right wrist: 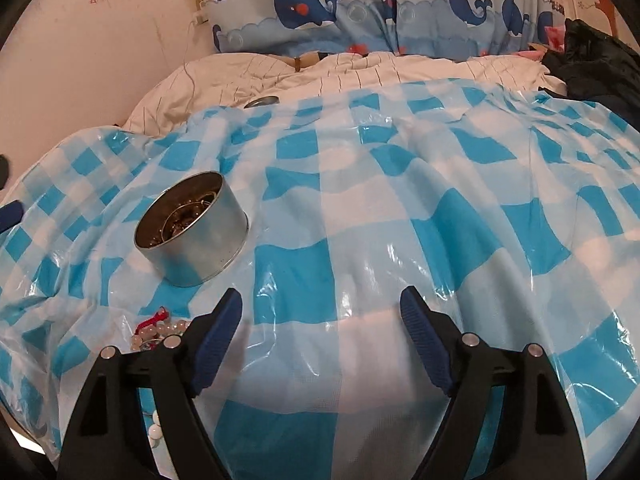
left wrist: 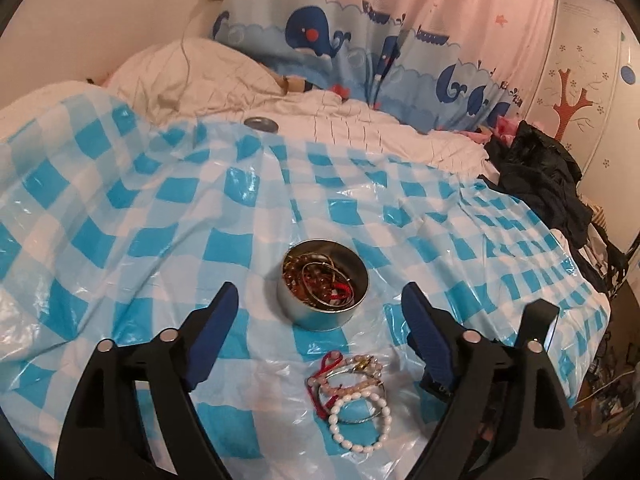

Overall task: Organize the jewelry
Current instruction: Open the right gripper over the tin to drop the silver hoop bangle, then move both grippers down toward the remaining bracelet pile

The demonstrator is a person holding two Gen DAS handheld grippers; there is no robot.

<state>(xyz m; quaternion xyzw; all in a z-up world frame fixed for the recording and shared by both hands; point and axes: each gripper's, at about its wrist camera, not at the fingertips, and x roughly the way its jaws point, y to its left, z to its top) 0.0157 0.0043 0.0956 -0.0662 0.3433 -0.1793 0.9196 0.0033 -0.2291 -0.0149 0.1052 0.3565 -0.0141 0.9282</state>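
A round metal tin (left wrist: 323, 285) sits on the blue-and-white checked plastic sheet (left wrist: 160, 216) and holds several bracelets and red cord. A loose pile of bracelets (left wrist: 352, 384), with a white bead bracelet (left wrist: 360, 420), pink beads and red cord, lies just in front of it. My left gripper (left wrist: 320, 300) is open and empty, hovering above the tin and the pile. In the right wrist view the tin (right wrist: 192, 228) is at the left and the pile (right wrist: 160, 332) is partly hidden behind my left finger. My right gripper (right wrist: 322, 304) is open and empty over bare sheet.
The tin's lid (left wrist: 261, 123) lies at the far edge of the sheet on the white duvet. A pillow (left wrist: 188, 76) and a whale-print curtain (left wrist: 360, 40) are behind. Dark clothes (left wrist: 540, 176) are heaped at the right edge of the bed.
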